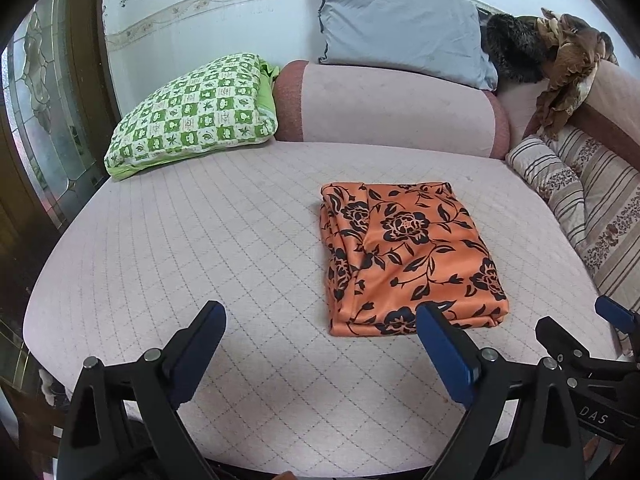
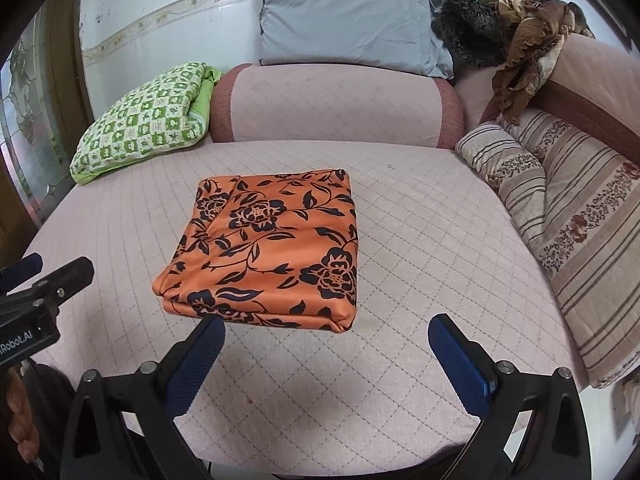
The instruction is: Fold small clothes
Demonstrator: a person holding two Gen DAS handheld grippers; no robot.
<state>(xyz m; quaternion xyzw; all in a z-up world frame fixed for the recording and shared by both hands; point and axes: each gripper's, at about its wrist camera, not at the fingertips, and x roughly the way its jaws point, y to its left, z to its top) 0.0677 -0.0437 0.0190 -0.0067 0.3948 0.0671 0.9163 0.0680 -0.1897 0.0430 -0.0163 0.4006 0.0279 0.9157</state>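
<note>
Apparently we're nearly done: the orange floral garment [image 2: 264,248] lies folded into a neat rectangle on the quilted sofa seat [image 2: 400,360], with both our left gripper [image 1: 320,344] and right gripper [image 2: 326,354] hovering short of it, jaws apart and empty.

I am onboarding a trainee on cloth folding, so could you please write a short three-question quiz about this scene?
1. True or false: the orange floral cloth lies folded on the pink quilted cushion.
2. Which gripper holds fabric? A) left gripper B) right gripper C) neither
3. Fill in: the green checked pillow lies to the cloth's far ____.

Key: 1 true; 2 C; 3 left.
</note>
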